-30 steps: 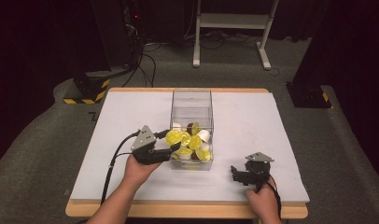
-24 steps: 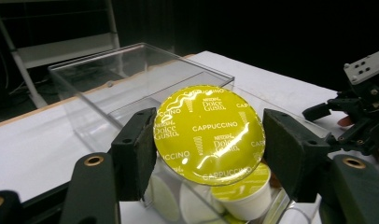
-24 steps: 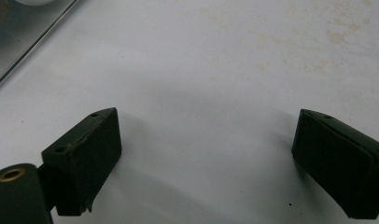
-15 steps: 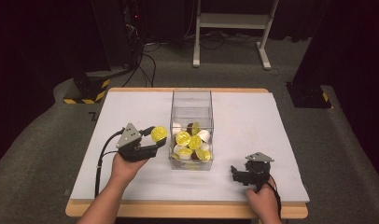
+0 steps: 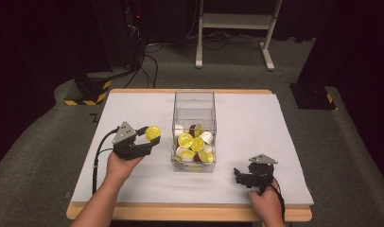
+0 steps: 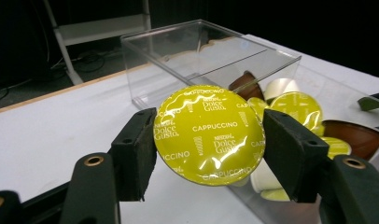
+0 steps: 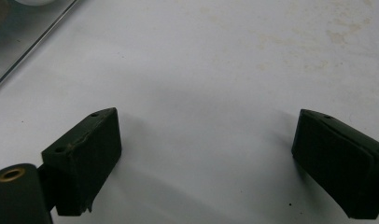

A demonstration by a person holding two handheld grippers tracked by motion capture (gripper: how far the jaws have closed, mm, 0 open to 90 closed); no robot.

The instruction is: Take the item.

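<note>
At nine o'clock of the clear box (image 5: 194, 101), the left gripper (image 5: 150, 138) clamps a yellow Cappuccino capsule (image 6: 208, 134); the right gripper (image 5: 237, 176) rests wide open, empty, at four o'clock.

I see table (image 5: 247, 118) brightly lit from above, surroundings beyond it dark; glare on capsule foil (image 6: 208, 135); soft shadows on table near right jaws; mild blur overall.

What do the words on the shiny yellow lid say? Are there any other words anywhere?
"CAPPUCCINO": on the round yellow foil lid of the coffee capsule clamped in the left gripper.
"NESCAFÉ Dolce Gusto": brand name repeated across that same lid.
The lids of the other capsules in the clear plastic box: too small or blurred to read.
</note>
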